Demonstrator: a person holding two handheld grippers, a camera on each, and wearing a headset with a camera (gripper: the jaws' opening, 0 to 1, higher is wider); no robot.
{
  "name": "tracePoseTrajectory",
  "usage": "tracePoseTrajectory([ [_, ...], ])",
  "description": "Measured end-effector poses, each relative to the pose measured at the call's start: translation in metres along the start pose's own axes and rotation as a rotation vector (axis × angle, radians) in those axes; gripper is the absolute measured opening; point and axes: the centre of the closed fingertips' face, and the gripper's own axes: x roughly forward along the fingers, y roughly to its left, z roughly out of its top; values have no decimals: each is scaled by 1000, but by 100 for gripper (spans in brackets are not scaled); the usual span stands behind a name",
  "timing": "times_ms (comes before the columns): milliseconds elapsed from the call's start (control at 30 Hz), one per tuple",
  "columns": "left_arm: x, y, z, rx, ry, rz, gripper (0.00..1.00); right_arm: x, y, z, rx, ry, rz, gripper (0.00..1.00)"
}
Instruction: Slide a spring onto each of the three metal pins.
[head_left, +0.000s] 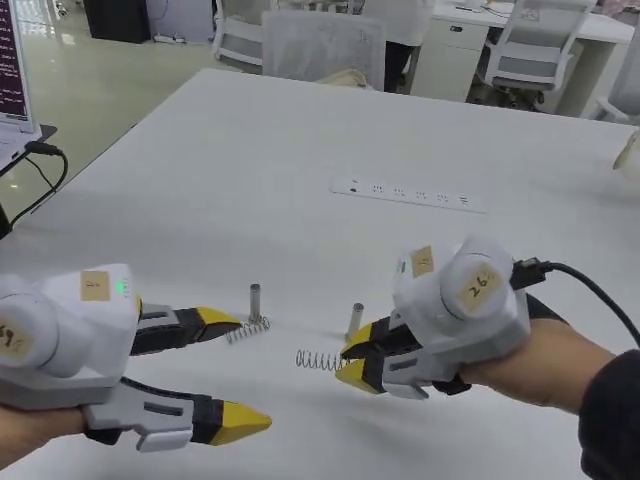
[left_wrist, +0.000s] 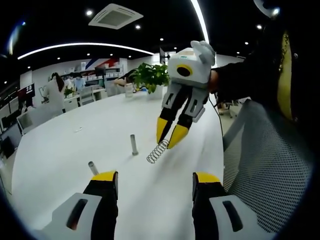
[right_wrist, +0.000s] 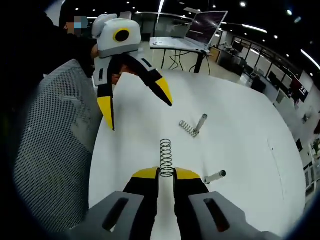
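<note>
spring (right_wrist: 165, 155) end hidden between right gripper (right_wrist: 166, 173) fingers (right_wrist: 147, 176), left gripper (head_left: 252, 370) partly cropped

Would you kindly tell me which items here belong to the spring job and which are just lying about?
Job: held spring, loose spring, pin beside it, second pin, right gripper, left gripper.
Lying about: power strip, laptop, chair.

Left gripper (head_left: 253, 370) and right gripper (head_left: 343, 362): white housings, black jaws, yellow tips (each housing carries a tan label (head_left: 95, 285); the left one shows a green lamp (head_left: 122, 288)). Held spring (head_left: 318, 359) and loose spring (head_left: 247, 329): bright silver coils. First pin (head_left: 255, 300) and second pin (head_left: 355, 320): dull grey metal. Table (head_left: 300, 150) and power strip (head_left: 408, 194): white. Chair mesh (right_wrist: 55, 115): grey.
</note>
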Motion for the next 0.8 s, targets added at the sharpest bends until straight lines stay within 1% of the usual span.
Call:
tracePoseTrajectory([
  [67,0,0,0,2,0,-2,53,0,5,5,-11,-5,16,8],
  [133,0,-1,2,16,-4,-5,49,-1,8,12,-25,-15,24,8],
  [233,1,-3,4,40,-13,-12,42,-2,11,17,-42,-14,37,8],
  [400,2,-6,6,77,-18,-24,32,-1,18,19,-61,-5,65,8],
  [567,3,-11,8,109,-27,-42,22,0,22,22,-72,-4,75,8],
  [800,4,-14,8,131,-26,-60,13,-1,27,28,-89,-11,90,8],
])
